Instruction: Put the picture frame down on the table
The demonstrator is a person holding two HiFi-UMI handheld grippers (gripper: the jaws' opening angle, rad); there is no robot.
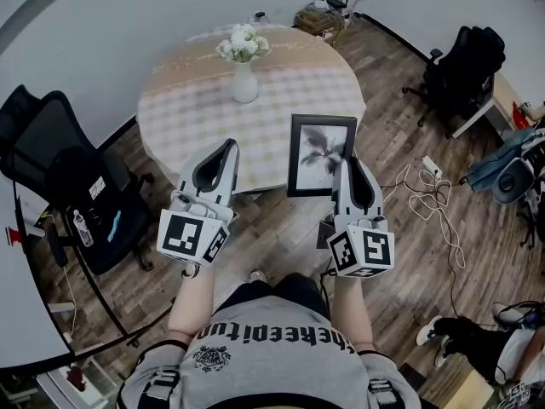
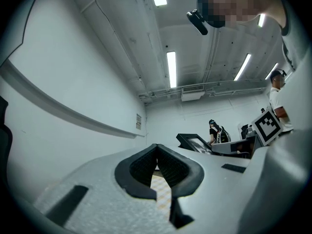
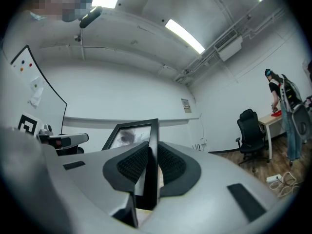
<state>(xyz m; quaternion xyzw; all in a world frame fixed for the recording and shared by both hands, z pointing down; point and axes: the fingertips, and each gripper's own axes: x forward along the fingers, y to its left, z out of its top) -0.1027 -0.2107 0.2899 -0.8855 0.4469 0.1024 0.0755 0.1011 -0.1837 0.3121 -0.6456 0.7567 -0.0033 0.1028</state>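
A black picture frame with a grey plant print hangs in the air over the near edge of the round table. My right gripper is shut on the frame's right edge; in the right gripper view the black frame stands clamped between the ribbed pads. My left gripper is shut with nothing in it, to the left of the frame above the table's near edge. In the left gripper view its pads meet at the tips, and the frame shows to the right.
A white vase of flowers stands mid-table on the checked cloth. Black office chairs sit at the left and far right. Cables and a power strip lie on the wooden floor to the right. A basket sits behind the table.
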